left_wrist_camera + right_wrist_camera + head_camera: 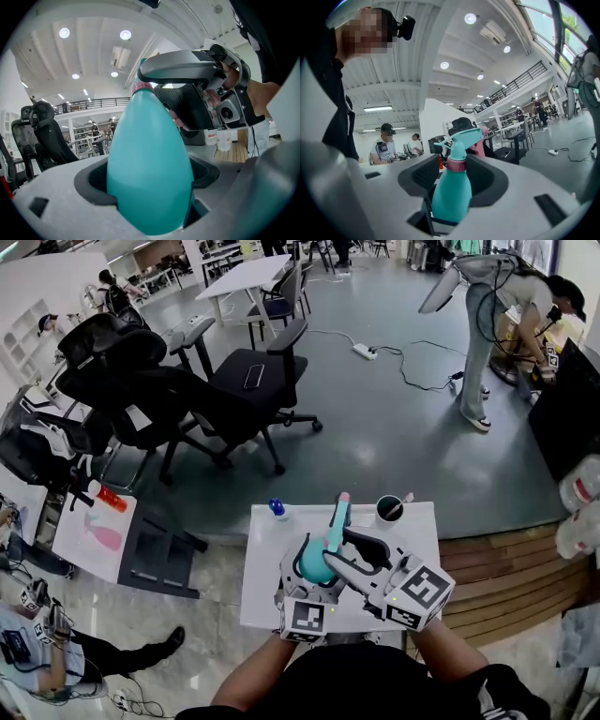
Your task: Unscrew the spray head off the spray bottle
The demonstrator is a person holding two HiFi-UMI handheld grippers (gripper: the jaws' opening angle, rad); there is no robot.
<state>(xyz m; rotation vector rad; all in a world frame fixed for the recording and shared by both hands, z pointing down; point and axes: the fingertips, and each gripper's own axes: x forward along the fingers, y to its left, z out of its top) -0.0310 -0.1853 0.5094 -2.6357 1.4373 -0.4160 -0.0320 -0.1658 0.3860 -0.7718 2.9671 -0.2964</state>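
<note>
**Teal plastic spray bottle (317,561) held above the white bench (267,570), spray head (461,137) not yet off.**
Left tongs (150,171) pinch the bottle body. Right tongs (454,176) stand spread around the pink collar (456,164) (pads clear of it). Risk: closing on the nozzle instead of the collar could slip, or the smooth tapered body could spin inside the left tongs.

A white table (264,568) bears a small blue-topped object (277,509) and a dark cup (389,510).
</note>
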